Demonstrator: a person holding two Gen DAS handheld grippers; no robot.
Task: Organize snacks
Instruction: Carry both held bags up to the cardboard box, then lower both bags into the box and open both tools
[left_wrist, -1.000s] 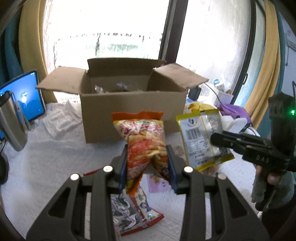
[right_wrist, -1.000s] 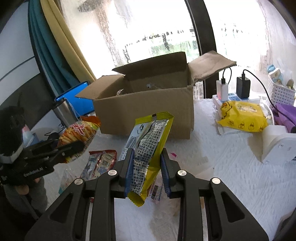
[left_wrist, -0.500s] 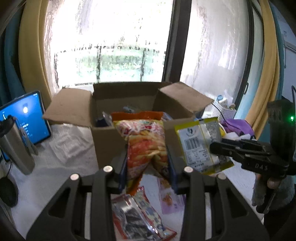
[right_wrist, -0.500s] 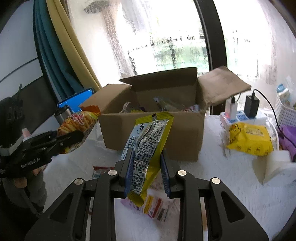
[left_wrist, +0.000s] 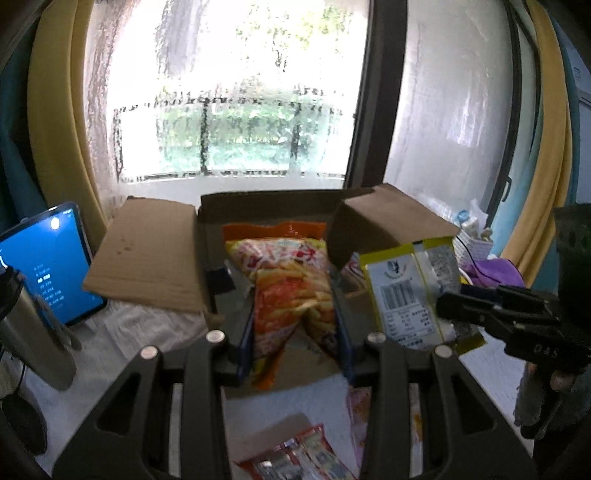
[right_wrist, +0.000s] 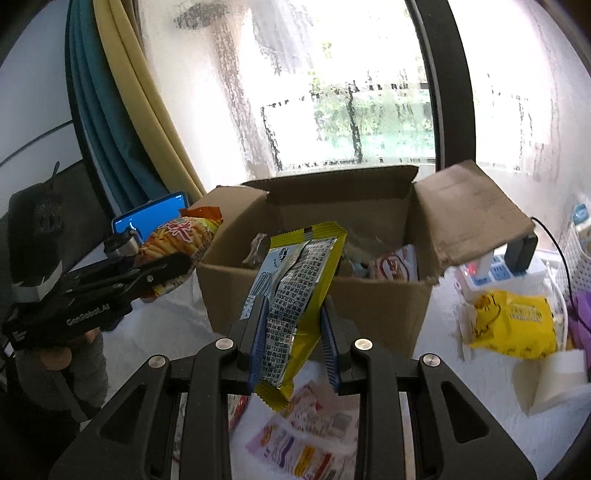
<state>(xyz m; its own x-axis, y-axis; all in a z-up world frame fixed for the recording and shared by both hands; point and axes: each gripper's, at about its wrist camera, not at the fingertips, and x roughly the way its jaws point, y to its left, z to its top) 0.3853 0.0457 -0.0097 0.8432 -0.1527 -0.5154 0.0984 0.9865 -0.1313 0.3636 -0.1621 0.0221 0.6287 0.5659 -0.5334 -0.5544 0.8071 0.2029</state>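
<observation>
A tablet (left_wrist: 48, 258) and a flask (left_wrist: 26, 332) are shown at the left only in the left wrist view; a power strip (right_wrist: 498, 269) and a yellow pack (right_wrist: 513, 321) on the bench (right_wrist: 461, 413) only in the right. The orange bag (left_wrist: 291, 291) is clamped by the left hand-held gripper (left_wrist: 293, 332) before the open box (right_wrist: 314, 295), in which packets (right_wrist: 395, 264) lie. The yellow packet (right_wrist: 299, 295) is clamped by the right hand-held gripper (right_wrist: 293, 336) above the box's near edge, flaps spread outward.

Bright window (left_wrist: 236, 110) backlight glares, foreground dim and blurred, fisheye edges bent.
</observation>
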